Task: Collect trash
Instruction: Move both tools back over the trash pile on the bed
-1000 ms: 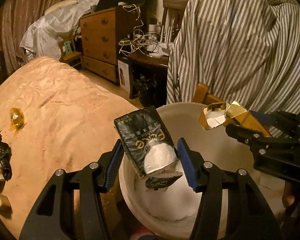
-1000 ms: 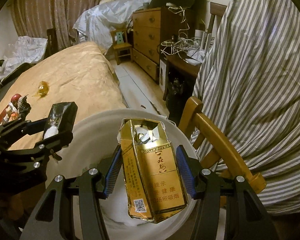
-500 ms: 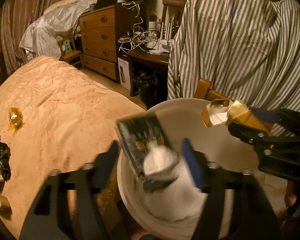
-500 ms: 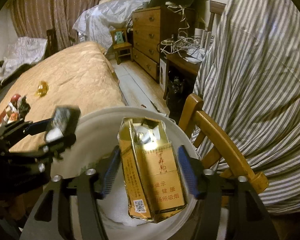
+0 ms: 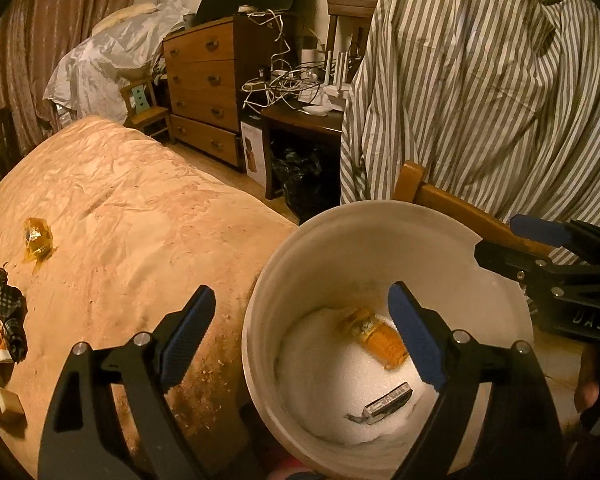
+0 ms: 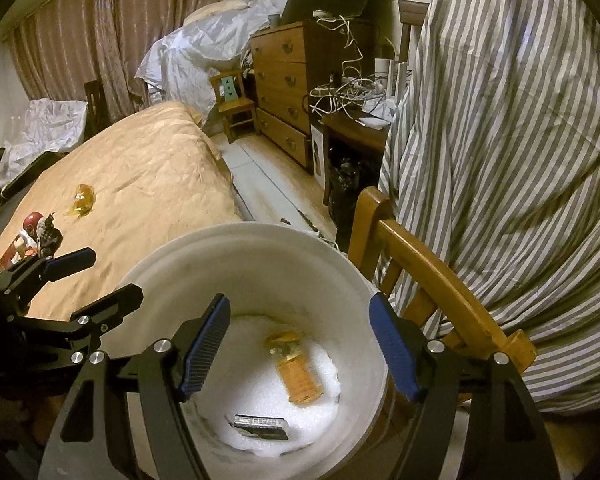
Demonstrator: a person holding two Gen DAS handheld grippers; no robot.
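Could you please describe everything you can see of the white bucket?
The white bucket is a round, open-topped pail, apparently plastic, standing upright beside the bed and a wooden chair. Its inside is scuffed, its bottom white. A gold cigarette pack and a dark tissue packet lie inside.

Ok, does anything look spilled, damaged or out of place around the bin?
Nothing spilled. The gold cigarette pack, its top torn open, and the dark tissue packet lie inside the white bin. A yellow wrapper sits alone on the bedspread, uncollected.
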